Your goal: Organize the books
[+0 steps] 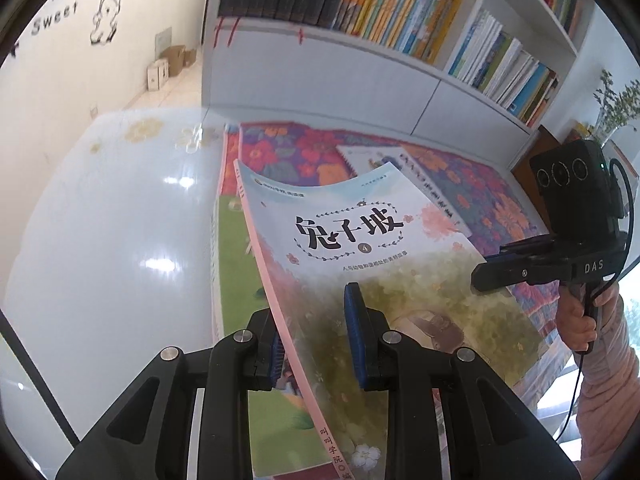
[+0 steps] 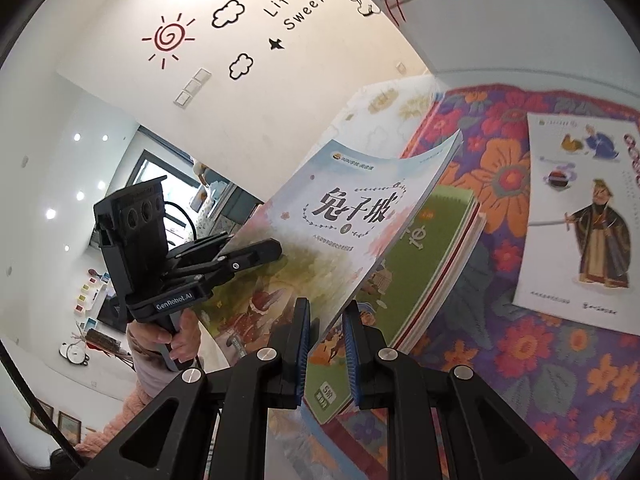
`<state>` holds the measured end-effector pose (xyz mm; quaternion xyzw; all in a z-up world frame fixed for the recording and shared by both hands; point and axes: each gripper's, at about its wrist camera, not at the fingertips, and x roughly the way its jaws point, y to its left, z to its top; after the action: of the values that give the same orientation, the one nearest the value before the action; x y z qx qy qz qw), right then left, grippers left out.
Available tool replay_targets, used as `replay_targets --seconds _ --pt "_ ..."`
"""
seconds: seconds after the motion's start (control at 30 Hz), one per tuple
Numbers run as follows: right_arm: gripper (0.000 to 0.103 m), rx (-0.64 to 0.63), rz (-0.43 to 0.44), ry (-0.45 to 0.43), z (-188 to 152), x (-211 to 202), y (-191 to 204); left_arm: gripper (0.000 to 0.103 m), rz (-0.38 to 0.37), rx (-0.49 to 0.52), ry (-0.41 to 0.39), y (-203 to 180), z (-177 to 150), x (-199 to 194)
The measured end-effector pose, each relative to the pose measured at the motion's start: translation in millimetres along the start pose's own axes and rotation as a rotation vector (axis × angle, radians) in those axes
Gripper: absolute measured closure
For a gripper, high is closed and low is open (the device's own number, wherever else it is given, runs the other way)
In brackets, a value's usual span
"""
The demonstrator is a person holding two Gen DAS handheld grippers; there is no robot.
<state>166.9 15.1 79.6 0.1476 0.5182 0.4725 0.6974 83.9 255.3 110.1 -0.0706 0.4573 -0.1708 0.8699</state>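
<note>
Above the floral cloth [image 1: 476, 184], the pale-blue book [image 1: 360, 236] hangs tilted in the air, gripped from two sides. Left gripper [image 1: 316, 340]: jaws nearly closed, blue pads clamped on the book's pink spine edge, one pad under the cover, one on top. Right gripper [image 2: 326, 340]: jaws nearly closed, pads pinching the book's opposite long edge; seen from the left wrist view its black fingers meet the cover's right edge.

Directly under the held book lies a stack with a green-covered book [image 2: 424, 264] on top; the far corner of the blue book overhangs that stack, and whether the two touch cannot be told. The stack's page edges face away from the cloth's left border, which runs along the glossy white tabletop [image 1: 112, 208]. That tabletop is bare and open to the left of the held book.

Beyond the held book, a white illustrated book [image 2: 580, 220] lies flat on the cloth, well apart. Behind the cloth stands the white bookshelf [image 1: 400, 64], rows of books upright or leaning.
</note>
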Motion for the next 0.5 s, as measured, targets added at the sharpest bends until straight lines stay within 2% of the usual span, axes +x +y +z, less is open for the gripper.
replay_targets --seconds 0.27,0.5 --pt "0.087 0.024 -0.020 0.069 -10 38 -13 0.080 0.005 -0.034 0.056 19 -14 21" --pt "0.087 0.052 -0.024 0.076 -12 43 -18 0.077 0.011 -0.034 0.064 23 -18 21"
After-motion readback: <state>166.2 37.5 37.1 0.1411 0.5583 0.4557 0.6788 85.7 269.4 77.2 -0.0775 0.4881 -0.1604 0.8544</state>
